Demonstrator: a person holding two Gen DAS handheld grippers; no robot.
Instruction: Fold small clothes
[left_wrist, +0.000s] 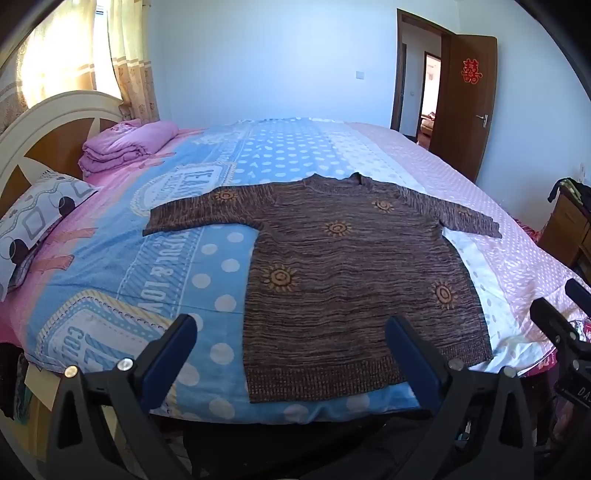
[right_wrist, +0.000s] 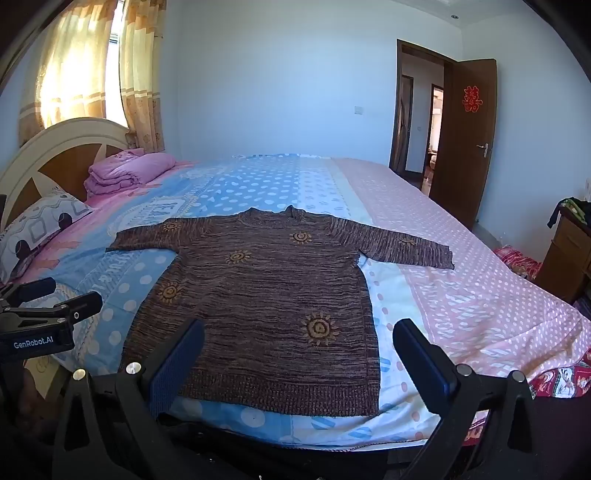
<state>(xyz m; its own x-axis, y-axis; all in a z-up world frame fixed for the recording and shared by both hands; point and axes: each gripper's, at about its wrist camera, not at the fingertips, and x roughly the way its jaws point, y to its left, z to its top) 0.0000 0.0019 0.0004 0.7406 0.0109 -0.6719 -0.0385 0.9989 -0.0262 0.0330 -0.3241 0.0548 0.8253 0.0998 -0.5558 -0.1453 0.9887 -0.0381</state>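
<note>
At the near edge of the bed, the left gripper hangs with its blue-padded jaws spread wide and empty, above the hem of the brown sweater. The right gripper is likewise released, holding nothing, its jaws framing the sweater's lower hem. The sweater lies flat and unfolded on the patterned bedspread, both sleeves stretched outward, neck toward the far side. Beyond it, a folded pink blanket sits by the headboard, just beside a pillow. A brown door stands open.
</note>
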